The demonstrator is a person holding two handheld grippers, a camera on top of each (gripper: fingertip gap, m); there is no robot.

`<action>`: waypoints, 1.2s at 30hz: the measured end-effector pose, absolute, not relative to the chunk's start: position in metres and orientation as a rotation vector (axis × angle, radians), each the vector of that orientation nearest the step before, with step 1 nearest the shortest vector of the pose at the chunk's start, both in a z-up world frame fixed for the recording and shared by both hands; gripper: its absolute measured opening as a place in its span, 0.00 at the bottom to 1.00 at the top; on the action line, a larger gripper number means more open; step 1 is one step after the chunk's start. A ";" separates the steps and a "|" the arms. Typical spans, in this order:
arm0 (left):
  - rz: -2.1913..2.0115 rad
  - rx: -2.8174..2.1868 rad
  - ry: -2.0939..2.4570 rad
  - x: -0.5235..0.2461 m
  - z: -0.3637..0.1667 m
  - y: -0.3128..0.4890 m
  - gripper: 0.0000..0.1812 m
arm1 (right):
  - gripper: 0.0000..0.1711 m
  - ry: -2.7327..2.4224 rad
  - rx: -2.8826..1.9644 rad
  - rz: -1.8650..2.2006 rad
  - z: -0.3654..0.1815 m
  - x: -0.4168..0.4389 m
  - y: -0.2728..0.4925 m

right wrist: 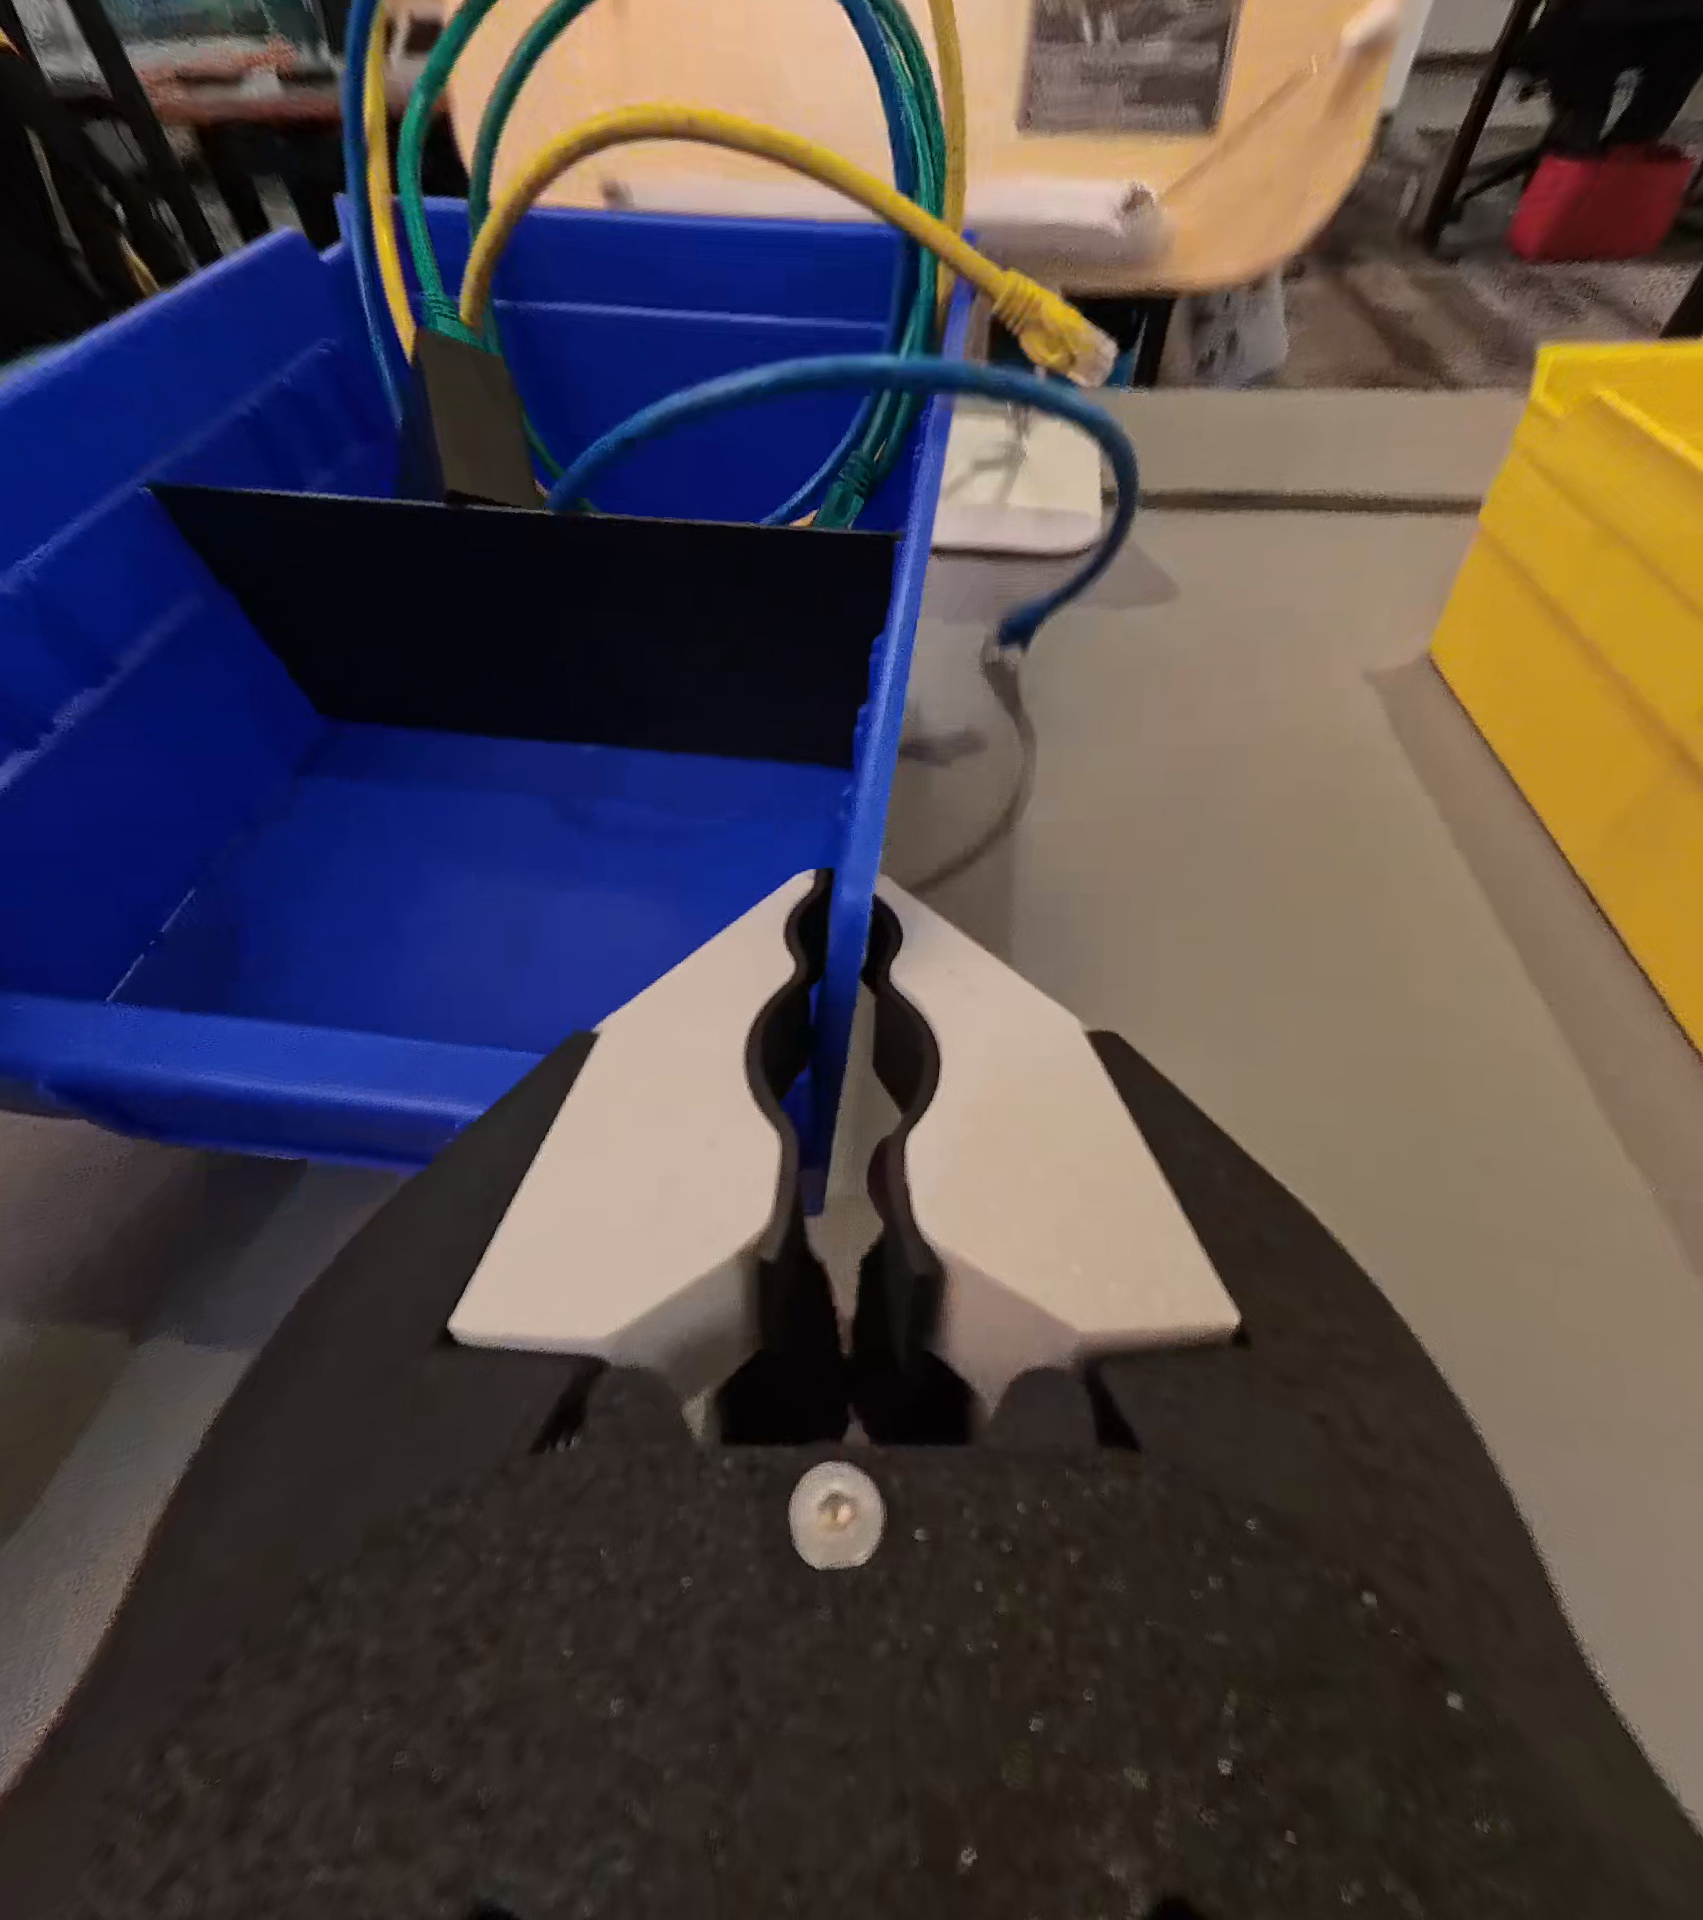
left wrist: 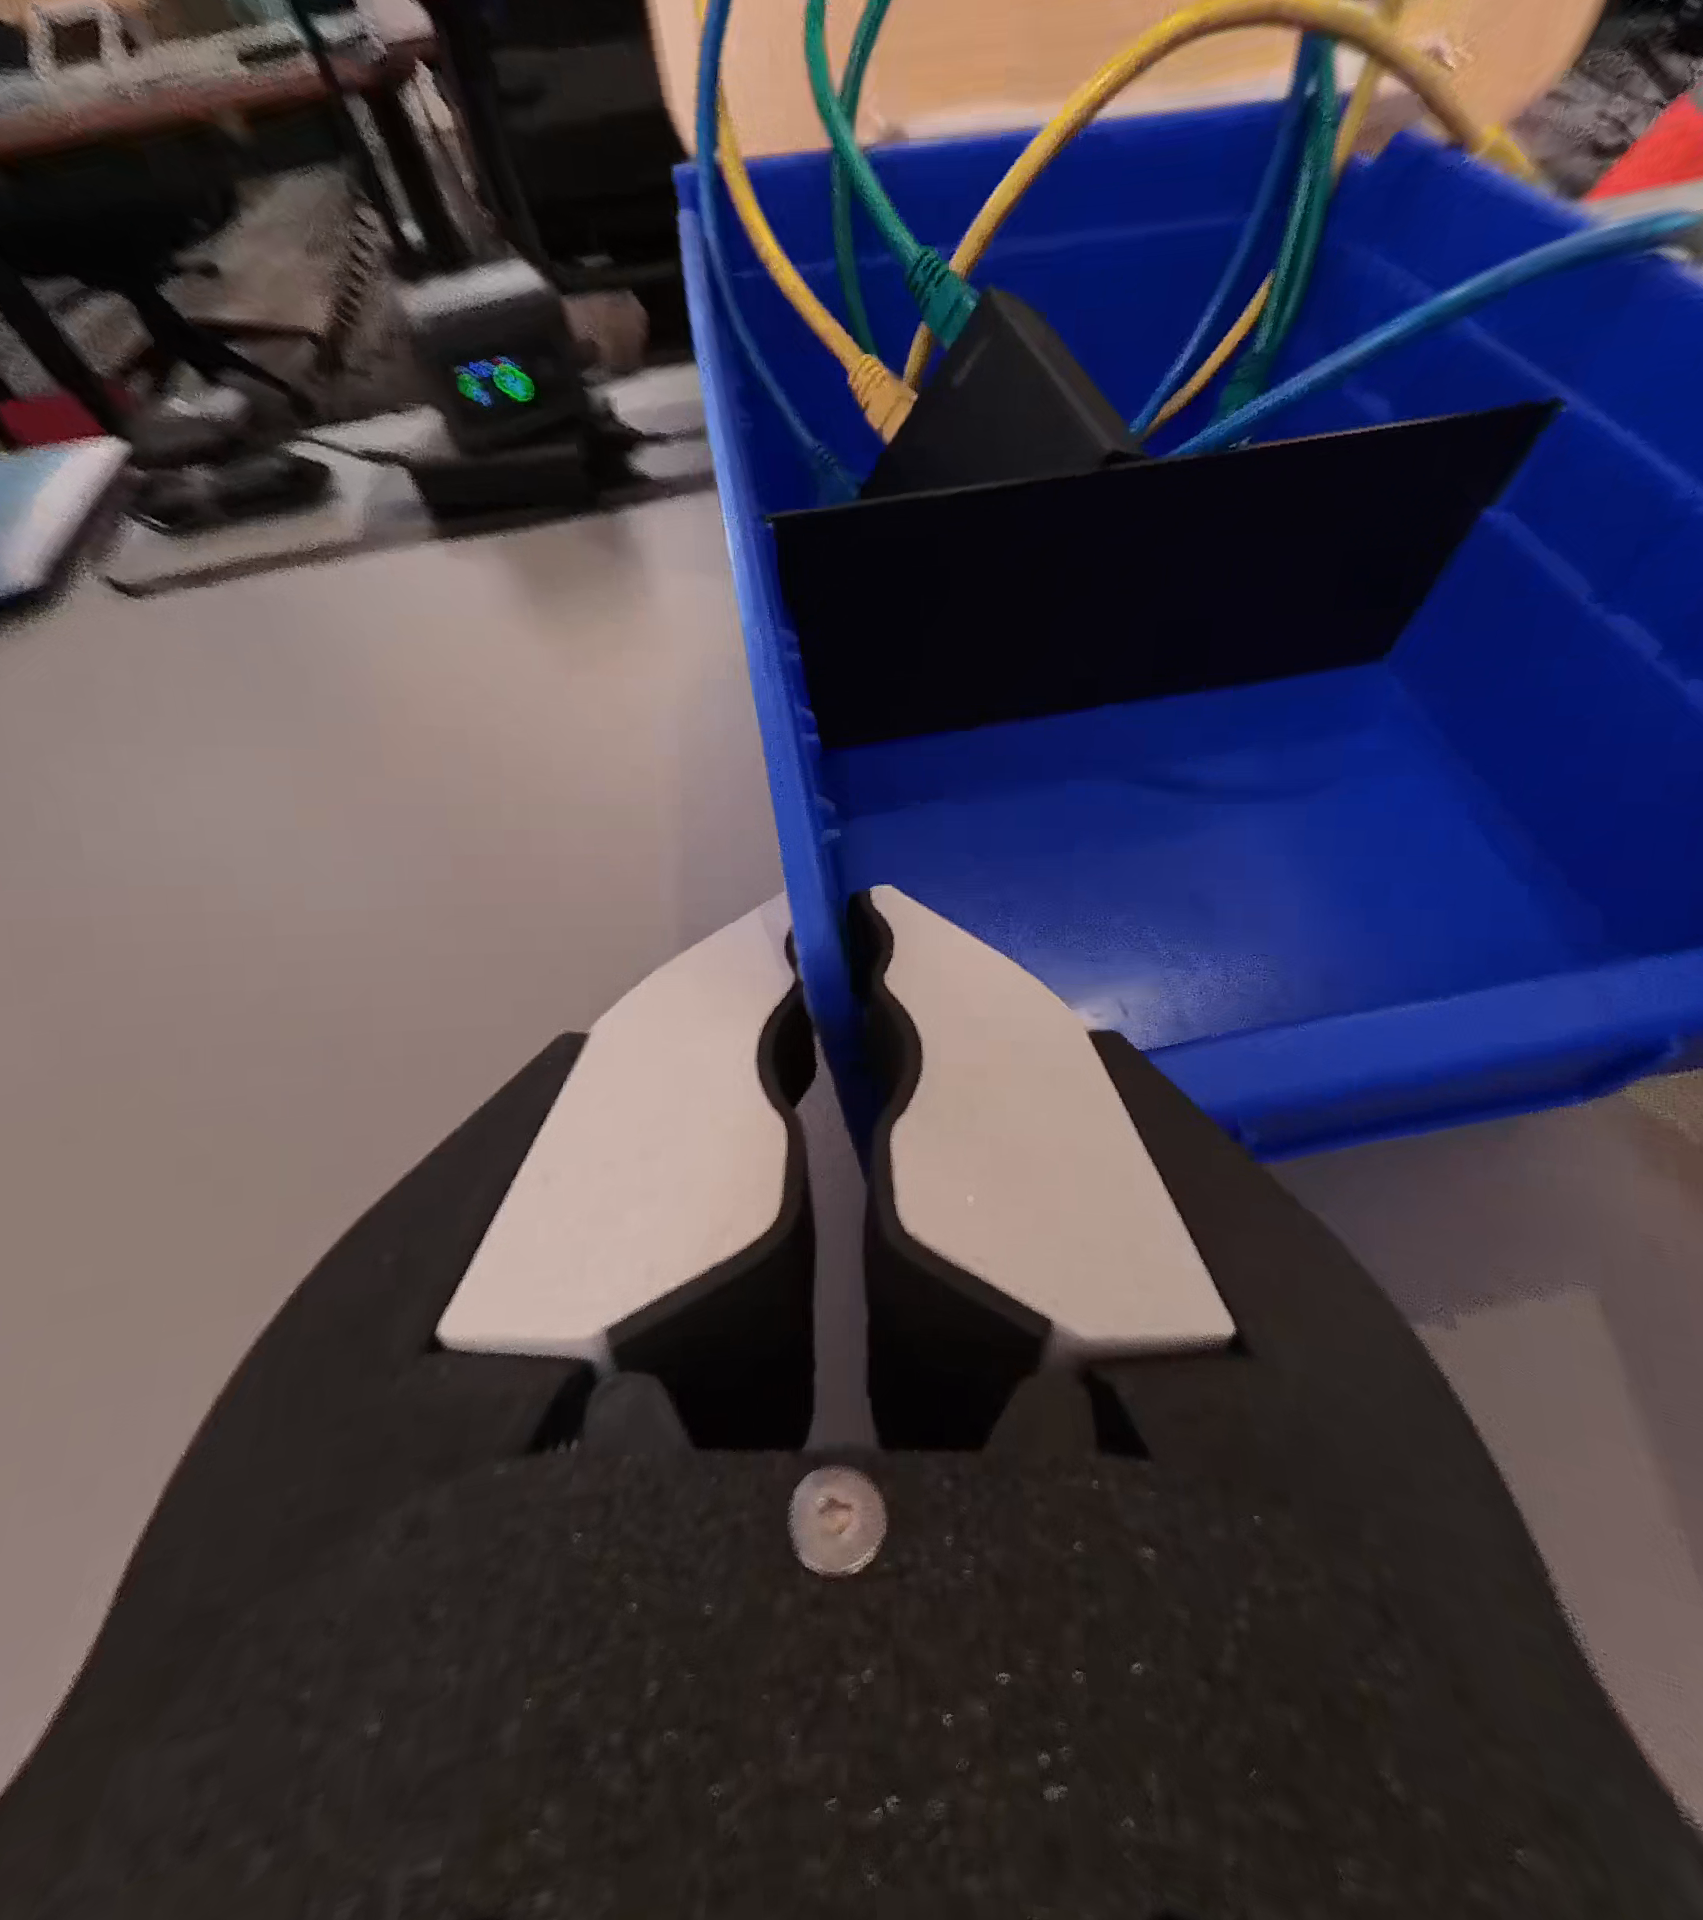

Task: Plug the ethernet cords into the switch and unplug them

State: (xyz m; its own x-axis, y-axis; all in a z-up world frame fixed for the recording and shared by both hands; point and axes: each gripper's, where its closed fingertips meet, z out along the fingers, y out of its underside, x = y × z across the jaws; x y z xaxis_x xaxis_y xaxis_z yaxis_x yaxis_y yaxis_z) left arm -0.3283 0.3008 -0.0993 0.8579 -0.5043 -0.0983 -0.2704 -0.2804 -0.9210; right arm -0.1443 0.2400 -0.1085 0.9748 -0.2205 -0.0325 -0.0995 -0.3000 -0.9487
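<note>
A blue bin (left wrist: 1449,1049) stands on the grey table, split by a black divider (left wrist: 1138,582). The black switch (left wrist: 1003,405) leans in the back compartment. A yellow plug (left wrist: 883,400) and a green plug (left wrist: 940,296) sit in it. My left gripper (left wrist: 831,914) is shut on the bin's left wall. My right gripper (right wrist: 849,894) is shut on the bin's (right wrist: 203,1049) right wall. In the right wrist view the switch (right wrist: 473,416) shows behind the divider. A loose yellow plug (right wrist: 1055,332) and a loose blue plug (right wrist: 1018,629) hang outside the right wall.
A yellow bin (right wrist: 1657,675) stands to the right of the blue one. A white object (right wrist: 1013,499) lies behind the blue bin's right wall. A dark device with a lit display (left wrist: 494,384) stands at the far left. The bin's front compartment holds nothing.
</note>
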 end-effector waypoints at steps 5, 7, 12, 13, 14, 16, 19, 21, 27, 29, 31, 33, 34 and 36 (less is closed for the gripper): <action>-0.189 -1.843 0.558 -0.405 -0.087 0.337 0.02 | 0.02 0.174 -1.838 -0.156 -0.097 -0.221 0.275; -0.191 -1.860 0.571 -0.439 -0.092 0.347 0.02 | 0.02 0.145 -1.875 -0.151 -0.105 -0.254 0.288; -0.145 -1.939 0.531 -0.511 -0.110 0.367 0.02 | 0.03 0.064 -1.950 -0.111 -0.125 -0.325 0.316; -0.151 -1.950 0.519 -0.519 -0.114 0.370 0.02 | 0.03 0.064 -1.963 -0.102 -0.129 -0.333 0.321; -0.159 -1.962 0.504 -0.526 -0.119 0.374 0.02 | 0.03 0.070 -1.966 -0.083 -0.132 -0.339 0.325; -0.181 -1.978 0.442 -0.535 -0.128 0.383 0.02 | 0.05 0.025 -1.945 -0.046 -0.132 -0.350 0.335; -0.258 -1.988 0.322 -0.540 -0.128 0.389 0.02 | 0.09 -0.070 -1.961 0.060 -0.132 -0.359 0.336; -0.206 -1.987 0.279 -0.544 -0.126 0.388 0.05 | 0.11 -0.156 -1.934 0.217 -0.122 -0.364 0.323; 0.123 -1.910 0.221 -0.567 -0.085 0.359 0.18 | 0.27 -0.395 -1.816 0.570 -0.092 -0.309 0.235; 0.201 -1.840 0.236 -0.565 -0.066 0.344 0.14 | 0.26 -0.356 -1.814 0.558 -0.091 -0.252 0.214; 0.126 -1.835 0.276 -0.542 -0.060 0.330 0.12 | 0.26 -0.282 -1.865 0.488 -0.101 -0.186 0.194; -0.107 -1.904 0.326 -0.498 -0.071 0.312 0.12 | 0.25 -0.206 -1.898 0.389 -0.103 -0.123 0.173; -0.258 -1.957 0.330 -0.473 -0.080 0.298 0.13 | 0.25 -0.184 -1.892 0.348 -0.097 -0.097 0.161; -0.569 -2.001 0.340 -0.424 -0.094 0.263 0.13 | 0.25 -0.112 -1.827 0.250 -0.077 -0.046 0.138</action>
